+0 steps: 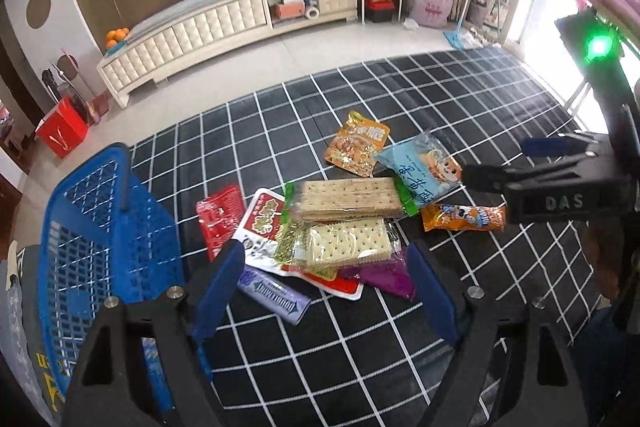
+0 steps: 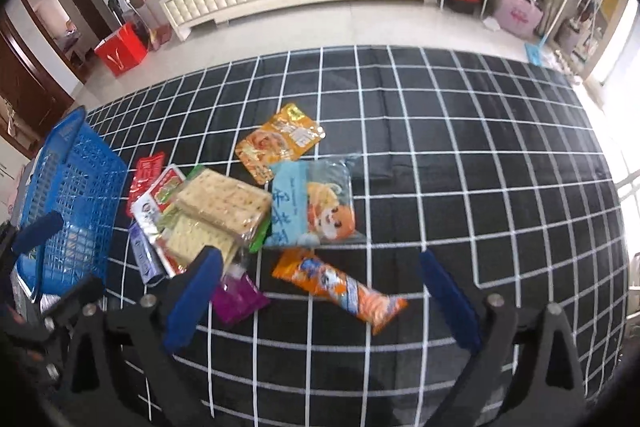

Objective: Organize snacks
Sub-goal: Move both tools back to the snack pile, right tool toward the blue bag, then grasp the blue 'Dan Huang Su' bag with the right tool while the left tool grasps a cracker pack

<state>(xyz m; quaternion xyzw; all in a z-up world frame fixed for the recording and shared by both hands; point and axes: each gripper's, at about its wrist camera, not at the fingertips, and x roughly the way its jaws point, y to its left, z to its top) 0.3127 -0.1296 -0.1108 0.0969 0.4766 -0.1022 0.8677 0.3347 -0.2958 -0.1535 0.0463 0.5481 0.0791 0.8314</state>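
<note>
Snacks [image 1: 344, 215] heaped on rug [image 1: 460, 99]; basket [image 1: 100, 227] beside.

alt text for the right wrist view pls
The open right gripper hovers empty above a pile of snack packets on a black grid mat, nearest a long orange packet. A blue basket stands at the left, beside the cracker packs.

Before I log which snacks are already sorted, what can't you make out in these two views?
- Inside of the blue basket: screened by its mesh wall in both views.
- Purple packet: partly covered by a finger of the right hand-held gripper in the right view, by crackers in the left.
- Packet print: too small and blurred.
- White-and-red pouch: mostly buried under the cracker packs.
</note>
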